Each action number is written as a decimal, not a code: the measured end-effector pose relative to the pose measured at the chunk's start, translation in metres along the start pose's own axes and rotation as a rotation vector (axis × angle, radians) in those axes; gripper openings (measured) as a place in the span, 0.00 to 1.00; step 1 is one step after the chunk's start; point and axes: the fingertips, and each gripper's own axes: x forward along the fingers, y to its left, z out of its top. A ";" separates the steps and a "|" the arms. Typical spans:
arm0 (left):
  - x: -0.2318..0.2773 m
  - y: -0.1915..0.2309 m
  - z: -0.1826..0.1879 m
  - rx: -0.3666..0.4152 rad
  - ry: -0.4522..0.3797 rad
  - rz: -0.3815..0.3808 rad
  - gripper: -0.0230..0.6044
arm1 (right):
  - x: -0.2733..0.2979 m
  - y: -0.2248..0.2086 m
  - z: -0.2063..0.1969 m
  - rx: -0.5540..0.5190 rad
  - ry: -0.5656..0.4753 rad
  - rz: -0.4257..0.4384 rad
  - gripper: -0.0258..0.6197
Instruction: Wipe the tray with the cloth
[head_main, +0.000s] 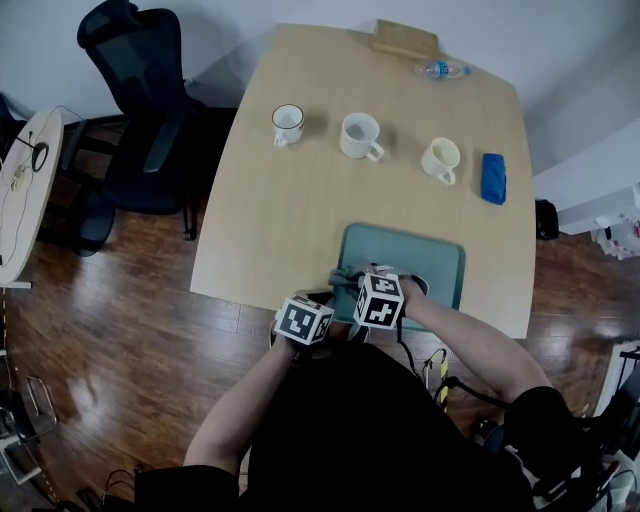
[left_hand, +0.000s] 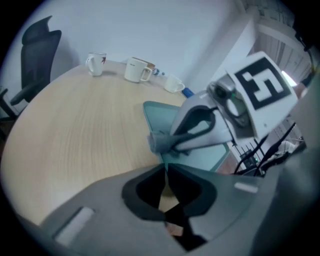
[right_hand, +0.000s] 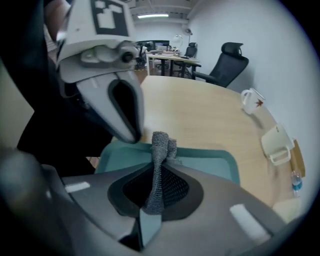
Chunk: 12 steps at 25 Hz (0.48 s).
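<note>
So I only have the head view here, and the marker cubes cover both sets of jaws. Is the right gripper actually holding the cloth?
Observer: Yes. The right gripper view shows the right gripper shut on the grey mesh cloth, which bunches out past the tips.
Operator: And the left one?
Observer: The left gripper is shut, with nothing between its jaws.
Operator: Where does the cloth sit against the tray?
Observer: The left gripper view puts its free end over the left rim of the teal plastic tray. Whether it touches cannot be told.
</note>
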 end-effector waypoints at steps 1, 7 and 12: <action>-0.001 0.000 0.000 -0.003 0.000 0.003 0.07 | 0.000 0.016 0.001 -0.011 -0.008 0.021 0.08; -0.001 0.001 0.001 0.006 -0.008 0.026 0.07 | -0.001 0.068 0.004 0.089 -0.056 0.138 0.08; -0.002 0.002 0.001 -0.006 -0.020 0.048 0.07 | -0.004 0.067 -0.004 0.105 -0.063 0.154 0.08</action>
